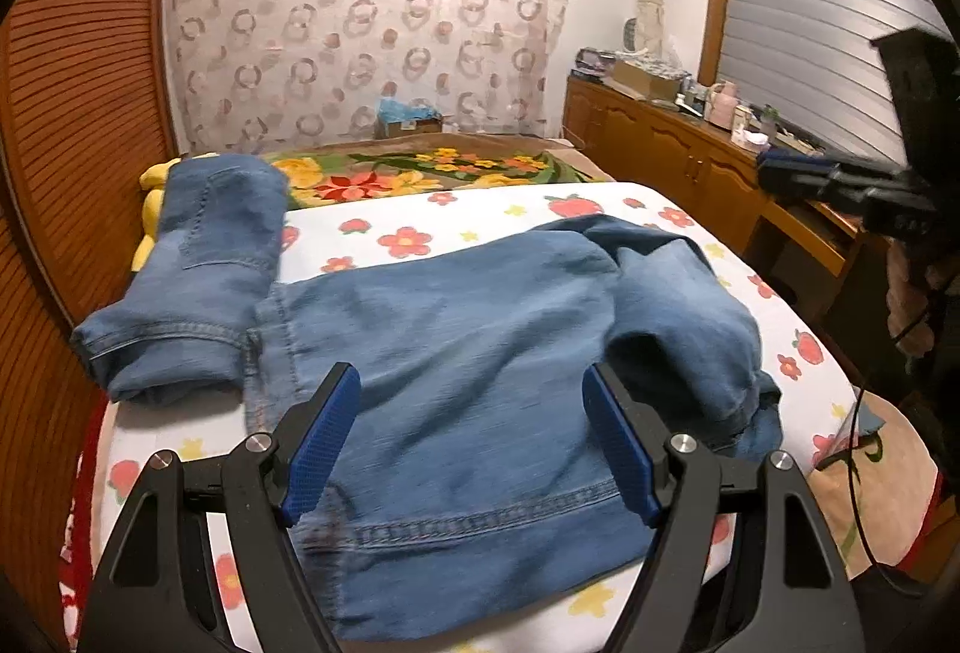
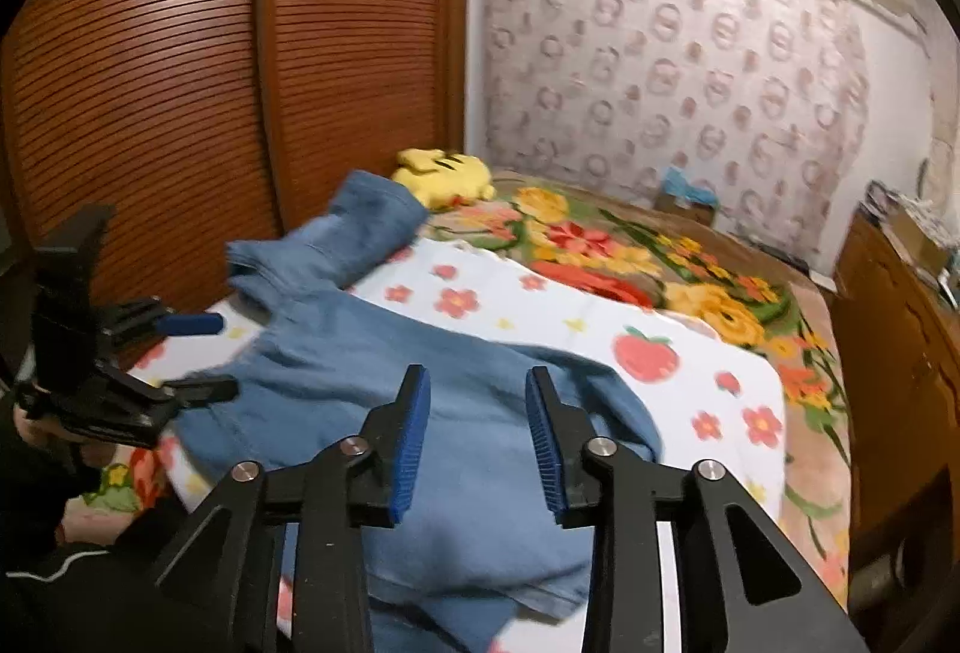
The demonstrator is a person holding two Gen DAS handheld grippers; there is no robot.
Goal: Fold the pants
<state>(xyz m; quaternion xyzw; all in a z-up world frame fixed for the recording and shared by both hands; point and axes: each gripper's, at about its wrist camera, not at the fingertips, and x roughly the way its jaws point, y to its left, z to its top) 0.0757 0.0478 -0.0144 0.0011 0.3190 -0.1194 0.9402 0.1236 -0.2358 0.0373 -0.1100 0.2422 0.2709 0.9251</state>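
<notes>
Blue denim pants (image 1: 480, 353) lie folded over on the white flowered sheet (image 1: 420, 221) of a bed, the stitched hem nearest me. My left gripper (image 1: 469, 374) hovers just above their near part, open wide with nothing between its blue pads. In the right wrist view the pants (image 2: 336, 365) spread below my right gripper (image 2: 478, 374), whose jaws stand partly apart and hold nothing. The left gripper (image 2: 216, 355) shows there at the left edge, and the right gripper (image 1: 774, 167) shows at the far right of the left wrist view.
A second folded bundle of blue denim (image 1: 204, 263) rests at the left on a yellow plush toy (image 2: 444, 173). A louvred wooden wardrobe (image 1: 72, 143) stands on the left and a cluttered wooden dresser (image 1: 660, 143) on the right. A flowered blanket (image 2: 630, 257) covers the bed's far part.
</notes>
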